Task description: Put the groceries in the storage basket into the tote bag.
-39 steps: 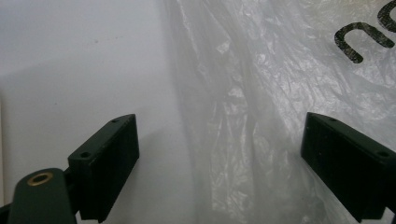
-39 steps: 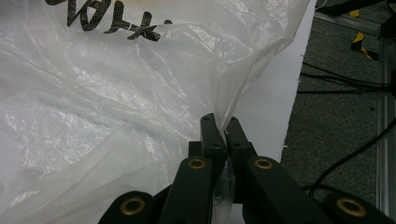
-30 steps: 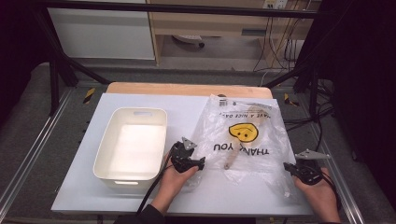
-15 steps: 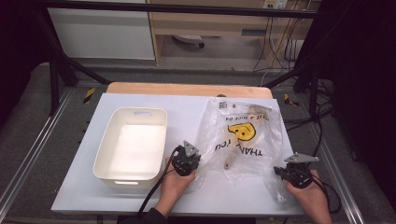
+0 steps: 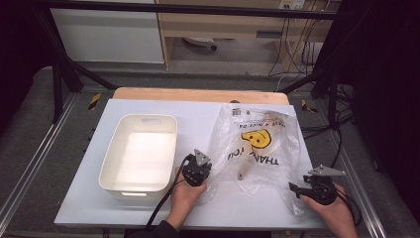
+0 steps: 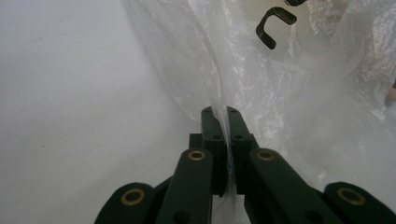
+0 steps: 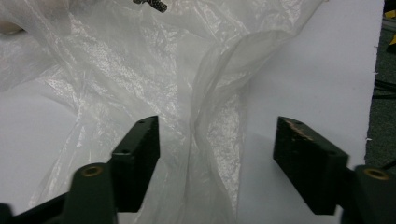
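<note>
Left gripper (image 6: 219,114) has just pinched one edge of the clear crinkled plastic bag (image 5: 257,148) lying on the white table (image 5: 198,119) — right gripper (image 7: 215,140) has just spread, straddling the other edge — probably opening it next.

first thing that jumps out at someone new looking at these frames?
The crinkled clear plastic bag with a yellow smiley and upside-down THANK YOU print, lying right of centre on the white table. Next, the empty white bin to its left. The left gripper is shut on the bag's edge; the right gripper has just been opening, a fold of bag between its jaws, unpressed.
</note>
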Tool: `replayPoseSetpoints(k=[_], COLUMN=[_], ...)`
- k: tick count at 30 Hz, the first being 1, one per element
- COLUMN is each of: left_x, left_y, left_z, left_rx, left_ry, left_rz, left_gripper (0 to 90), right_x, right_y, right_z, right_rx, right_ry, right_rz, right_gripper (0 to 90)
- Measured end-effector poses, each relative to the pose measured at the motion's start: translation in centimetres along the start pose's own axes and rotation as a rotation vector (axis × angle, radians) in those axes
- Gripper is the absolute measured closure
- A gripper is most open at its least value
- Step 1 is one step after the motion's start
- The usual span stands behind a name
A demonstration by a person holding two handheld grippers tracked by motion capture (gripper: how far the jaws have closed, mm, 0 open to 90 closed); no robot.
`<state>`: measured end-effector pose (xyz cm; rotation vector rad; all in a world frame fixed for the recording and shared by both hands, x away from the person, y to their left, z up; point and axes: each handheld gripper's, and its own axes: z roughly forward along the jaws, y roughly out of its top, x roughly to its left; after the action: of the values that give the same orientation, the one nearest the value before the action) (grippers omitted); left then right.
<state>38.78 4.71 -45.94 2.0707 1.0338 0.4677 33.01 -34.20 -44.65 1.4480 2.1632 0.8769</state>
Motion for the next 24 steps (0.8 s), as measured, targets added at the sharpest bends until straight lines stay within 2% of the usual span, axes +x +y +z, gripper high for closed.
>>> replayPoseSetpoints(k=[4, 6, 9, 13, 15, 18, 22, 24], left_x=[0.0, 0.0, 0.0, 0.1, 0.2, 0.1, -0.3, -0.4], left_y=[0.0, 0.0, 0.0, 0.1, 0.3, 1.1, 2.6, 3.4], left_z=[0.0, 0.0, 0.0, -0.1, -0.2, -0.9, -2.0, -2.4], left_rx=[0.0, -0.001, 0.0, -0.007, -0.018, -0.041, -0.078, -0.094], left_ry=[0.002, 0.001, -0.001, -0.036, -0.051, -0.073, -0.119, -0.126], left_rz=[0.001, 0.0, 0.005, -0.006, -0.02, -0.032, -0.055, -0.049], left_gripper=[89.7, 89.9, 90.0, 90.0, 90.0, 90.0, 90.0, 90.0], right_x=[0.4, 0.5, 0.7, 0.8, 0.9, 1.5, 2.1, 2.3], right_y=[-0.4, -0.5, -0.5, -0.3, 0.0, 0.7, 2.1, 2.8], right_z=[0.3, 0.3, 0.1, -0.1, 0.0, 0.1, -0.4, -0.7], right_rx=[0.014, 0.006, 0.004, 0.01, 0.02, 0.027, -0.003, -0.023], right_ry=[0.015, 0.004, 0.021, 0.049, 0.075, 0.105, 0.13, 0.134], right_rz=[-0.012, -0.027, -0.05, -0.064, -0.07, -0.094, -0.112, -0.116], right_gripper=[25.9, 28.0, 46.8, 80.7, 89.4, 90.0, 90.0, 90.0])
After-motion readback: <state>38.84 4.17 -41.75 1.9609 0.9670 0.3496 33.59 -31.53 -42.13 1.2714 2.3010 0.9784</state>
